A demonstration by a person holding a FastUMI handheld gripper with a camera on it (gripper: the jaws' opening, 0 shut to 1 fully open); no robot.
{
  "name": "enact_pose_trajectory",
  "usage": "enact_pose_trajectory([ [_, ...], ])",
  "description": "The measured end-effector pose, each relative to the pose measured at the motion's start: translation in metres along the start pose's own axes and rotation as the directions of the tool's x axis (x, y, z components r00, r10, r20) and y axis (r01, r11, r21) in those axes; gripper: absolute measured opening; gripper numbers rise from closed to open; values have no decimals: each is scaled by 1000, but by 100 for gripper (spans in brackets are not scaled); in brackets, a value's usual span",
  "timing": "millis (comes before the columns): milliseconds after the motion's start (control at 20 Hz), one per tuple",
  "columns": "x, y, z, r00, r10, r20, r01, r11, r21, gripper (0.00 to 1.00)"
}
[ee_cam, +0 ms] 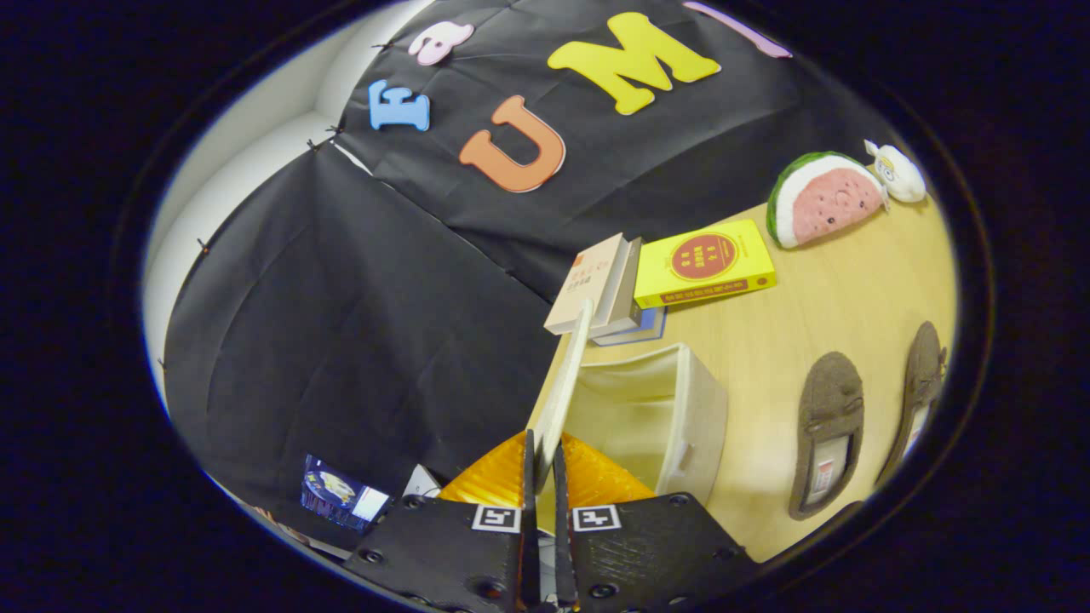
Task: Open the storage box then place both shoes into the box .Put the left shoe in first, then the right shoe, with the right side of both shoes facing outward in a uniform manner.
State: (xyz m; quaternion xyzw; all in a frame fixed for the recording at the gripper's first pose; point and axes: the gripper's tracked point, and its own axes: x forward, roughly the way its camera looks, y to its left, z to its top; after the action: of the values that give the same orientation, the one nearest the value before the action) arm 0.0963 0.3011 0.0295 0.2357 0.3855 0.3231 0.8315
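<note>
Black tongs (545, 477) with black-and-white square markers clamped the cream lid (564, 383) of the cream plastic storage box (681, 409). Two brown fuzzy shoes (826, 426) lay on the pale wooden surface (766, 340). The book (705, 262) was yellow with a red disc.

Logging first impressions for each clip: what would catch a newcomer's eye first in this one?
Probably the gripper, its fingers shut on the edge of the raised lid of the white storage box, which stands open just ahead. Beside the box, two brown shoes lie on the wooden table. Beyond the box a yellow book sits by a stack of books, with a watermelon plush farther back.
</note>
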Motion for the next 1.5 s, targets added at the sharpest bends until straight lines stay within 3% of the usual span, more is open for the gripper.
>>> enact_pose_trajectory([
  [300,25,68,14,998,61,9,-61,998,26,8],
  [550,65,131,4,996,94,0,-94,987,-127,8],
  [950,137,169,-10,989,149,-12,-150,988,-26,18],
  [1050,151,170,-17,990,138,-31,-137,990,39,34],
  [1250,162,174,-34,983,166,-73,-158,981,109,50],
  [1400,147,162,-32,990,126,-55,-126,992,12,75],
  [1500,134,143,-24,997,80,-22,-82,994,-72,83],
])
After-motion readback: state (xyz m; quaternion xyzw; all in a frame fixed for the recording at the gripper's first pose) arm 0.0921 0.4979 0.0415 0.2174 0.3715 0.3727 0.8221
